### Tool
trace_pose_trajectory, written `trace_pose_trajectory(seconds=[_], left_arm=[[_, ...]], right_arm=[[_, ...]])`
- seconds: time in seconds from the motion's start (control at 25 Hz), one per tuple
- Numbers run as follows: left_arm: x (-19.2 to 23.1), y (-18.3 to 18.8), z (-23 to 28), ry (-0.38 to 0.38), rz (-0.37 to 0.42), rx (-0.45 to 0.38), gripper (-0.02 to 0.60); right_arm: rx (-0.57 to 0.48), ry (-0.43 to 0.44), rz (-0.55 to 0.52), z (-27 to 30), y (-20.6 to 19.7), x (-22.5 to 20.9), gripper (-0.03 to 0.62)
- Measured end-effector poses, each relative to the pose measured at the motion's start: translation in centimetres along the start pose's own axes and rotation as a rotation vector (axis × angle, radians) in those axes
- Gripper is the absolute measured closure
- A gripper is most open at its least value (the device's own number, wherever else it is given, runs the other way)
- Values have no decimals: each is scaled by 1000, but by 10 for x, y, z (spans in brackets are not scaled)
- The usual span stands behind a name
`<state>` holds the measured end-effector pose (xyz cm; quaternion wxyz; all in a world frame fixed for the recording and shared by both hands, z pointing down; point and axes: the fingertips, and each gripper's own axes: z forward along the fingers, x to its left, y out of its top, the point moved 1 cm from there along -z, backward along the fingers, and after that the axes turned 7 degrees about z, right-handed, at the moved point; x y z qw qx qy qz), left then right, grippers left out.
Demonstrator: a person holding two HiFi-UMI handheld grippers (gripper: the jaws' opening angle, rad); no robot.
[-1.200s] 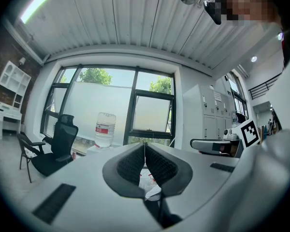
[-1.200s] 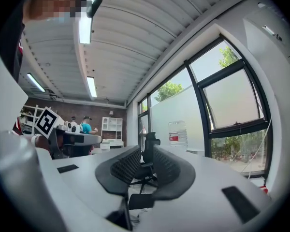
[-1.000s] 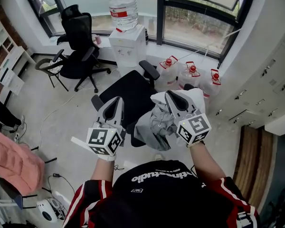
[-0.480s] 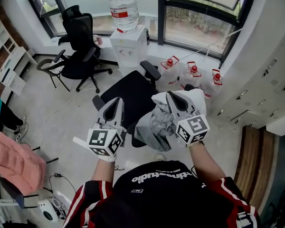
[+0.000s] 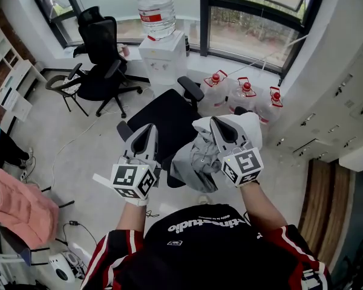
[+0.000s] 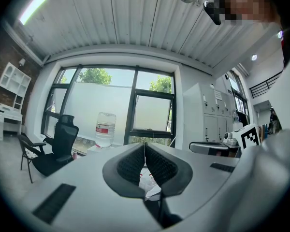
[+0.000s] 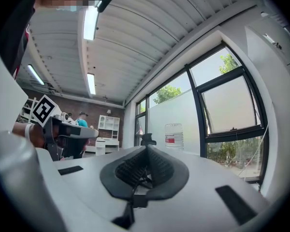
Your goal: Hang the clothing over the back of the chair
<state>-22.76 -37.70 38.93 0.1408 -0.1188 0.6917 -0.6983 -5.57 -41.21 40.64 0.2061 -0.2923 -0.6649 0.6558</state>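
A grey and white garment [image 5: 196, 156] lies bunched over the near side of the black office chair [image 5: 163, 116], where the chair's back is. My right gripper [image 5: 216, 121] is just above the garment and shut. Its own view shows the jaws [image 7: 146, 149] meeting with no cloth between the pads. My left gripper [image 5: 146, 128] hovers beside the garment, over the chair seat. It is shut too, and its pads [image 6: 144, 145] have nothing between them. Pale cloth [image 6: 275, 178] fills the right edge of the left gripper view.
A water dispenser [image 5: 162, 53] with a bottle on top stands by the window. Three water jugs [image 5: 245, 95] sit on the floor beyond the chair. A second black chair [image 5: 100, 65] is at the far left, a pink cloth [image 5: 21, 207] at the near left, and lockers [image 5: 345, 101] at the right.
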Motion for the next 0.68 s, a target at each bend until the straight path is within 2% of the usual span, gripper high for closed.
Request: trace_pose_trajectory(seconds=[0.32, 0.68], left_arm=[[-1, -2, 1, -5, -7, 3, 557], [-8, -2, -1, -27, -20, 4, 557]], right_arm=[[2, 16, -34, 0, -1, 2, 586], [3, 21, 22, -1, 0, -3, 586]])
